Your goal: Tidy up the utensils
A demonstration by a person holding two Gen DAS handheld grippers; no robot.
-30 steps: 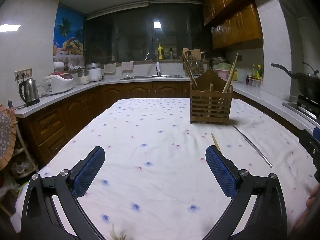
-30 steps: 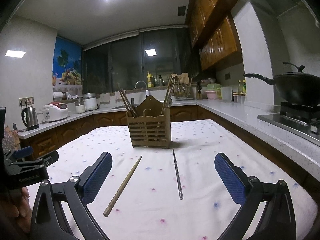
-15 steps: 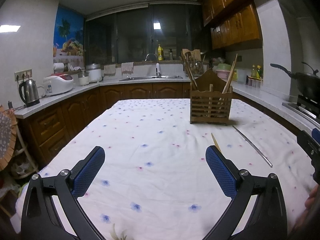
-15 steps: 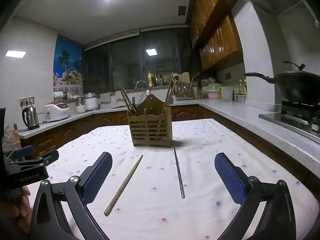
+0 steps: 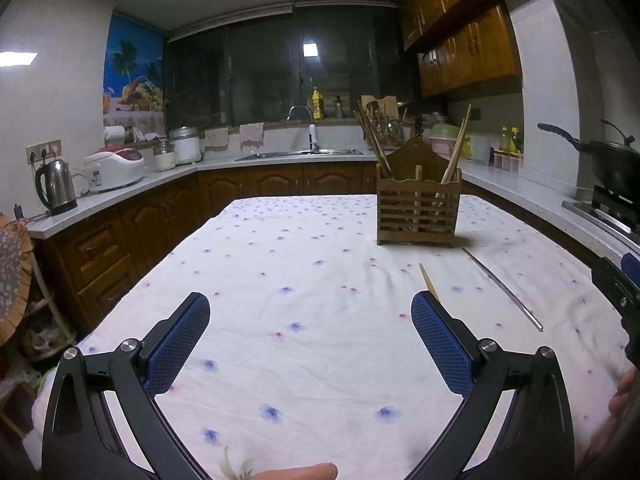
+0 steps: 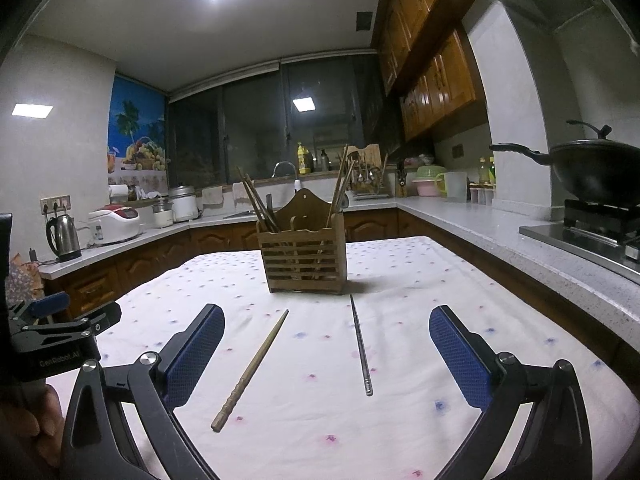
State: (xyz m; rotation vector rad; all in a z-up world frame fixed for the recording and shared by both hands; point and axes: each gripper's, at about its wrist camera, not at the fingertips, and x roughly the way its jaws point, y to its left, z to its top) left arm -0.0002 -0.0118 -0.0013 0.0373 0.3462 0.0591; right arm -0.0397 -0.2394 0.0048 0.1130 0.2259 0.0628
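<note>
A slatted wooden utensil holder (image 6: 303,258) (image 5: 417,216) stands on the flowered tablecloth with chopsticks leaning out of both compartments. Before it lie a wooden chopstick (image 6: 252,370) (image 5: 429,281) and a metal chopstick (image 6: 361,350) (image 5: 502,288), roughly parallel. My right gripper (image 6: 326,354) is open low over the cloth, with both loose chopsticks lying between its blue pads (image 6: 460,360). My left gripper (image 5: 310,340) is open and empty to the left; the wooden chopstick's near end is hidden behind its right pad (image 5: 442,348).
Counters wrap round the table (image 5: 280,264): a kettle (image 5: 56,188) and rice cooker (image 5: 114,168) on the left, a sink (image 5: 300,154) at the back, a black wok (image 6: 596,170) on the stove at right. A hand (image 6: 24,432) holds the left gripper.
The right gripper has edged slightly forward toward the holder, so holder and chopsticks sit marginally closer. The left gripper has stayed put. Both remain open.
</note>
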